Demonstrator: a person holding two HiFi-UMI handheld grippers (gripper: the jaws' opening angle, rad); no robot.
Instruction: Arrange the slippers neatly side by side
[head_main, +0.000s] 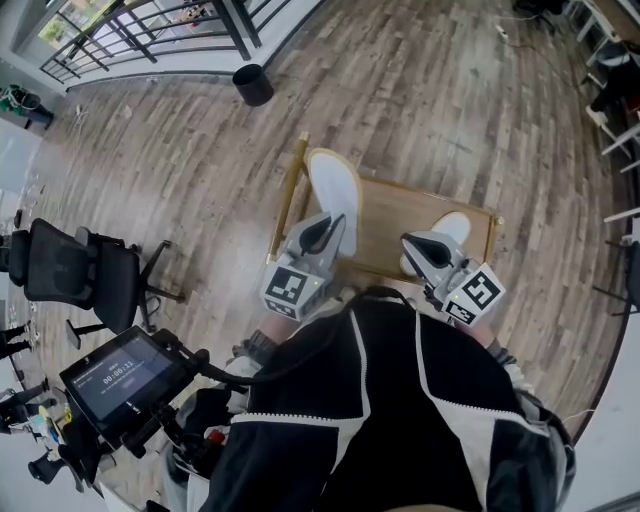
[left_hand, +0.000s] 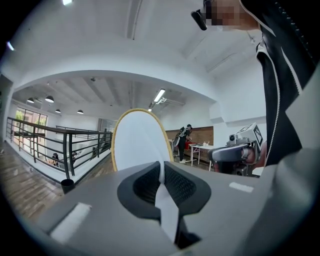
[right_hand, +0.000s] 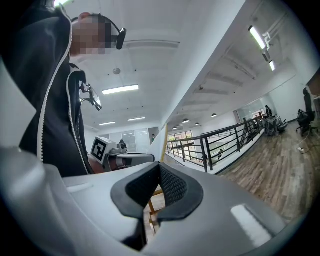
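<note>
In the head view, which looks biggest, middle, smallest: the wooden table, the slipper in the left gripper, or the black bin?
1. wooden table
2. slipper
3. black bin, though it stands farther away

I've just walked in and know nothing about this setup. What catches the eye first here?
Most striking are the two handheld tools. The left gripper is clamped on a white slipper with a tan rim, which sticks out ahead of the person. The right gripper is shut on the second slipper beside it. In the head view both sit over a small wooden table with a gold frame, on plank flooring.
</note>
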